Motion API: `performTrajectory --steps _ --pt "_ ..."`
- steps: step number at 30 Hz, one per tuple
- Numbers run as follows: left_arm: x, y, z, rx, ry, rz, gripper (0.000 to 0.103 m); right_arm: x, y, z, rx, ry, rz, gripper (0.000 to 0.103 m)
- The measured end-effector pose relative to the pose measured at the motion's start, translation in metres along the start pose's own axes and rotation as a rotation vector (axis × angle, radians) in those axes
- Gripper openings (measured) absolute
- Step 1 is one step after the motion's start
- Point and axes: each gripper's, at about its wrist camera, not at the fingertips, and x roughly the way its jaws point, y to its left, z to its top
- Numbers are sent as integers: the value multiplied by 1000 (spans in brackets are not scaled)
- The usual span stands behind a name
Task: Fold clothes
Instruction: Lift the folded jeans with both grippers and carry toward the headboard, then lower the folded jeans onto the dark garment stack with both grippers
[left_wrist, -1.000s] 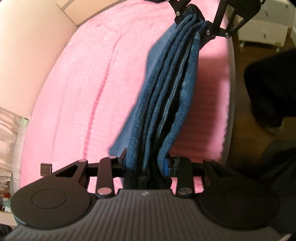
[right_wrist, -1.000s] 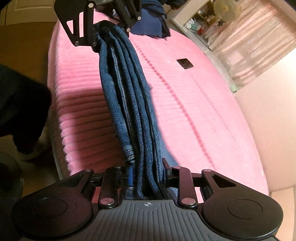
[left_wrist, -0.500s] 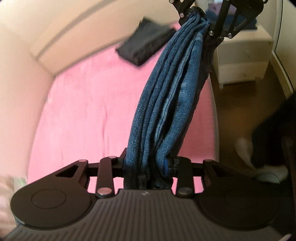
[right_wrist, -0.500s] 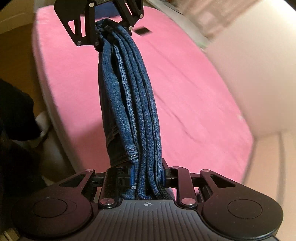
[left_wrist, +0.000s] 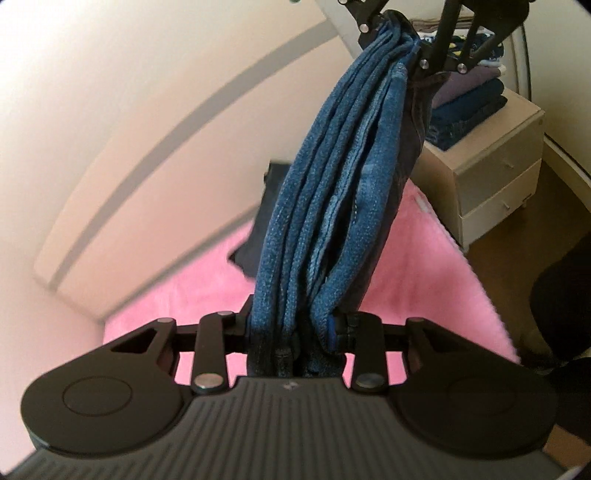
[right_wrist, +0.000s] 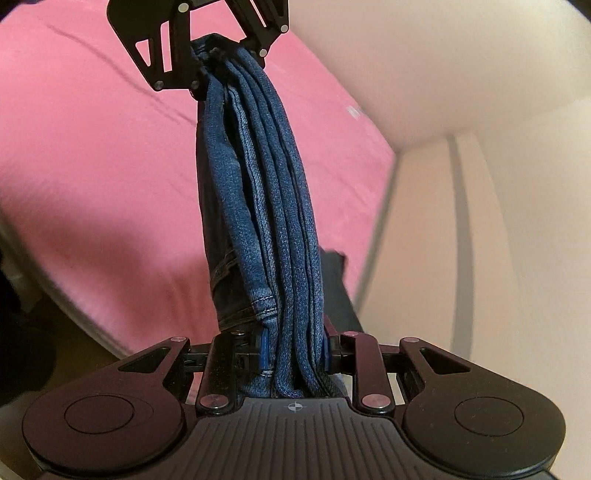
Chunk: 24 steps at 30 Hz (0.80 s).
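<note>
The folded blue jeans (left_wrist: 343, 192) hang bunched in the air between both tools, above the pink bed cover (right_wrist: 92, 166). The left gripper (left_wrist: 299, 328) clamps one end, the right gripper (right_wrist: 293, 350) clamps the other. A dark folded garment (left_wrist: 266, 221) lies on the bed; stacked clothes (left_wrist: 469, 107) top the white nightstand (left_wrist: 495, 177).

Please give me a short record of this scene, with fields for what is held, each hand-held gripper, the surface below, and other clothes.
held item: folded jeans, stretched between both grippers
left hand-held gripper: shut on jeans
right hand-held gripper: shut on jeans
surface below: pink bed
other clothes: dark garment on bed; folded stack on white nightstand
</note>
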Motion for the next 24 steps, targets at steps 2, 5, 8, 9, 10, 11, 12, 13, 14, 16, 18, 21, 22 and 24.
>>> performTrajectory --steps 2,5,8,9,10,11,12,13,14,16,18,21,22,24 --pt "20 15 14 31 -17 3 31 9 -19 -9 25 18 -18 24" --pt "50 31 31 62 -20 15 32 31 -46 -23 42 21 -36 24" --pt "85 49 73 71 6 34 32 64 -72 -37 45 6 -37 24" --pt "99 51 79 73 17 41 32 76 -83 -45 43 -3 -34 24" --pt "115 56 83 72 31 49 32 90 -96 -53 38 -14 -31 24" --pt "134 65 87 70 45 56 32 106 -109 -60 33 -28 -27 24" --pt "152 73 92 67 60 63 32 121 -122 -67 24 -39 -27 24" --pt "169 81 98 66 72 74 32 137 -135 -75 11 -49 -29 24" --pt "186 88 104 67 82 88 32 153 -149 -82 4 -61 -36 24" --pt "219 99 113 57 91 125 32 183 -162 -90 2 -86 -68 24" --pt "253 106 116 51 90 170 32 214 -166 -100 -2 -114 -114 24" --pt "317 80 97 30 97 163 32 269 -156 -141 17 -124 -130 24" --pt "340 65 88 23 116 137 32 290 -147 -151 28 -116 -111 24" --pt "386 32 68 16 178 60 32 324 -119 -167 23 -91 -41 24"
